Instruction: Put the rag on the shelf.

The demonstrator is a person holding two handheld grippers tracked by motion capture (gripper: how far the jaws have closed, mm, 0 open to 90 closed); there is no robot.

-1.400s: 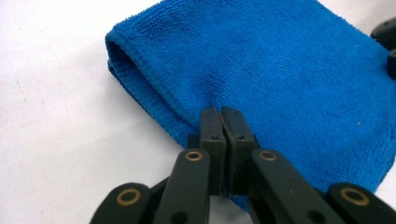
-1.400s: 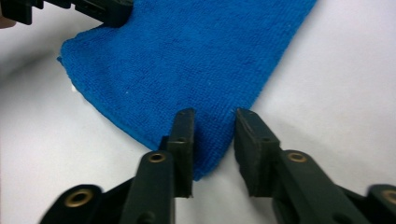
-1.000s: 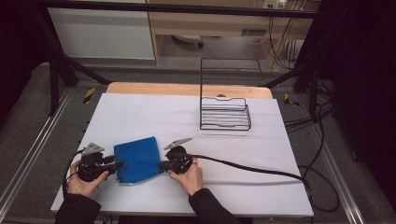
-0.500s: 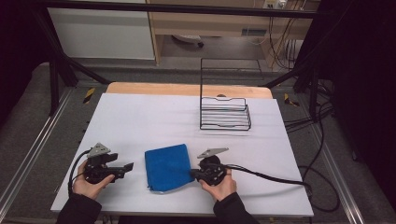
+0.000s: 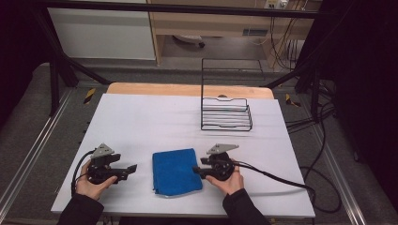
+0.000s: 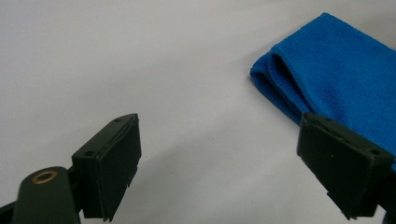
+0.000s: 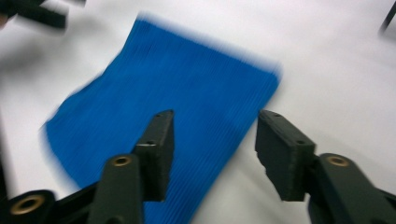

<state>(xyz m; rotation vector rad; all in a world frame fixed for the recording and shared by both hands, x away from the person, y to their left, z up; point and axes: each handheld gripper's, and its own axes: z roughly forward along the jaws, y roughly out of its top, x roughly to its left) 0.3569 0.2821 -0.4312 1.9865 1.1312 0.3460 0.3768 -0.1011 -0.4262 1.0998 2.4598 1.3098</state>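
Note:
A folded blue cloth [image 5: 177, 172] lies flat near the front edge of the white table [image 5: 155, 126]. My left gripper [image 5: 132, 168] sits to its left, a short gap away, pointing at it. Its jaws stand wide open over bare table [image 6: 219, 126], and the cloth's folded corner [image 6: 336, 74] shows beyond the right jaw. My right gripper [image 5: 198, 168] is at the cloth's right edge. Its jaws are open [image 7: 215, 116]: one is over the cloth [image 7: 163, 79], the other over the table, with nothing pinched.
A black wire rack [image 5: 225, 115] with a tall back frame stands at the back right of the table. A black cable [image 5: 277, 177] trails right from my right gripper. A wooden strip [image 5: 187, 90] runs along the table's far edge.
The cloth has slid right from between both grippers. My left gripper let it go and stayed left, now apart from it. My right gripper moved right with the cloth and now stands open.

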